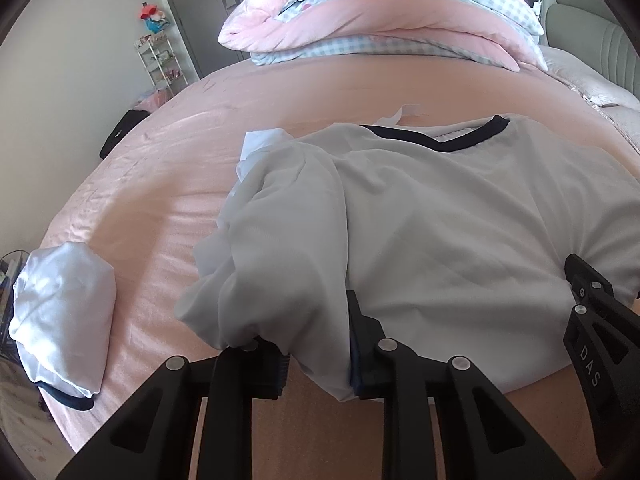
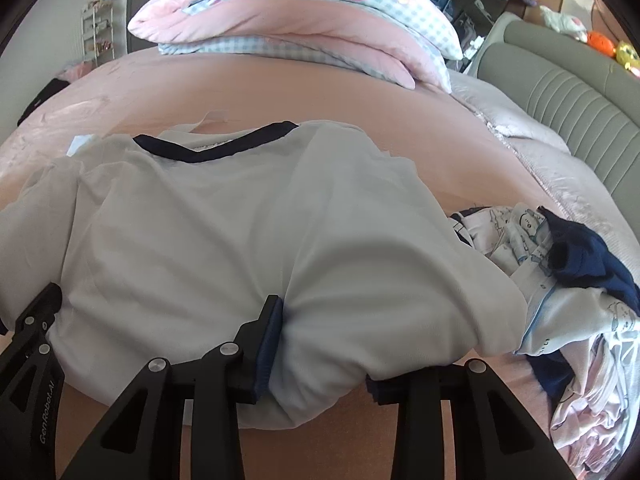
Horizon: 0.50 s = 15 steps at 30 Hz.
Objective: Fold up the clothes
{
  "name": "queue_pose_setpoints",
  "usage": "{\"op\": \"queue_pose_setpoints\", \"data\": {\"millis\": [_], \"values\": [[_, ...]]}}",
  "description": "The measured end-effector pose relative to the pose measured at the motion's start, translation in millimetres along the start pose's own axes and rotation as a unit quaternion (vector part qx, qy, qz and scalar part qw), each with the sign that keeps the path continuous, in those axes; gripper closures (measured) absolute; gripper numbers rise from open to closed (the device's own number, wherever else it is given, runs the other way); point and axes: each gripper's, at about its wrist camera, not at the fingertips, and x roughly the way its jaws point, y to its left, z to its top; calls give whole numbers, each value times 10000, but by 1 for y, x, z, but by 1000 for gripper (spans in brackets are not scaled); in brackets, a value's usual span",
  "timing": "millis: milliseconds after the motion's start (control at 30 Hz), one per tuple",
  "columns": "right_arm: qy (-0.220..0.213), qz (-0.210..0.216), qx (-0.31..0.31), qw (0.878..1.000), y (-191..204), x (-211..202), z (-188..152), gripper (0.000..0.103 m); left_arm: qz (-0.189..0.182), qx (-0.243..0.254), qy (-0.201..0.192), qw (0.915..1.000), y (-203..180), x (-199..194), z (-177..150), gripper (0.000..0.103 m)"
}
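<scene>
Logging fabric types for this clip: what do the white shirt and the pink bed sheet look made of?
White shirt: thin, limp knit, probably synthetic or cotton jersey; matte, slightly sheer, soft folds, dark ribbed collar. Pink bed sheet: smooth woven cloth, likely cotton; matte with fine creases.

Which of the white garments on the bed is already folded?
The small white bundle lying alone at the bed's left edge, with its dark collar tucked beneath. The big white shirt is spread out, held by both grippers; the pile on the right is jumbled.

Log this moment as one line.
left gripper: shut on white shirt hem | right gripper: shut on hem | shirt: on pink bed
</scene>
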Motion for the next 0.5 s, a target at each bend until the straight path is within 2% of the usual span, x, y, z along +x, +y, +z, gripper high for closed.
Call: {"op": "queue_pose_setpoints", "data": {"millis": [233, 500], "values": [[-235, -712, -574, 9955, 22, -2, 5, 69, 64, -17, 0, 10000, 5, -6, 4, 84], [-236, -697, -490, 9961, 17, -14, 0, 71, -20, 15, -87, 10000, 12, -19, 5, 84]]}}
